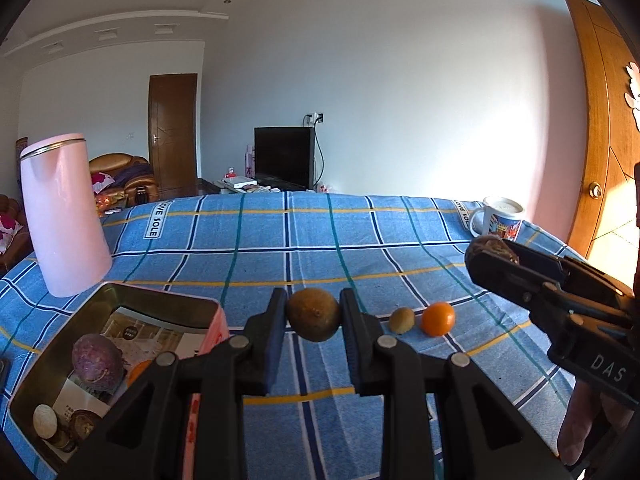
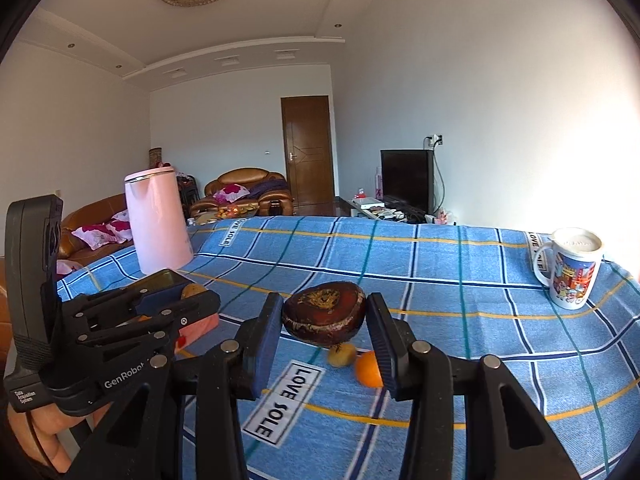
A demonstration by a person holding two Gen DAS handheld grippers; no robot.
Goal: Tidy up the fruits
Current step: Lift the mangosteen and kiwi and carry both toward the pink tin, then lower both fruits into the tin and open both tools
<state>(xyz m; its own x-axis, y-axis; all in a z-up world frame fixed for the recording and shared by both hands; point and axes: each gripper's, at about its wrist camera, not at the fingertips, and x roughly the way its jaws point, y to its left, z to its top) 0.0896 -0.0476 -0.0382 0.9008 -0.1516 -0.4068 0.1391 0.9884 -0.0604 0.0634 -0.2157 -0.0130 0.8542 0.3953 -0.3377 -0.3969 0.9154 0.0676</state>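
Observation:
My left gripper (image 1: 313,316) is shut on a brown-green round fruit (image 1: 313,314) and holds it above the blue plaid cloth, just right of the metal tin (image 1: 120,294). The tin holds a purple fruit (image 1: 97,361), an orange piece and small nuts. My right gripper (image 2: 325,316) is shut on a dark red-brown flattened fruit (image 2: 324,312), raised over the cloth; it also shows in the left wrist view (image 1: 494,254). A small kiwi (image 1: 402,320) and an orange (image 1: 439,318) lie on the cloth between the grippers.
A pink kettle (image 1: 64,216) stands at the table's far left behind the tin. A printed mug (image 2: 570,268) stands at the far right edge. The blue plaid cloth (image 1: 320,240) covers the table. A wooden door (image 1: 600,120) is close on the right.

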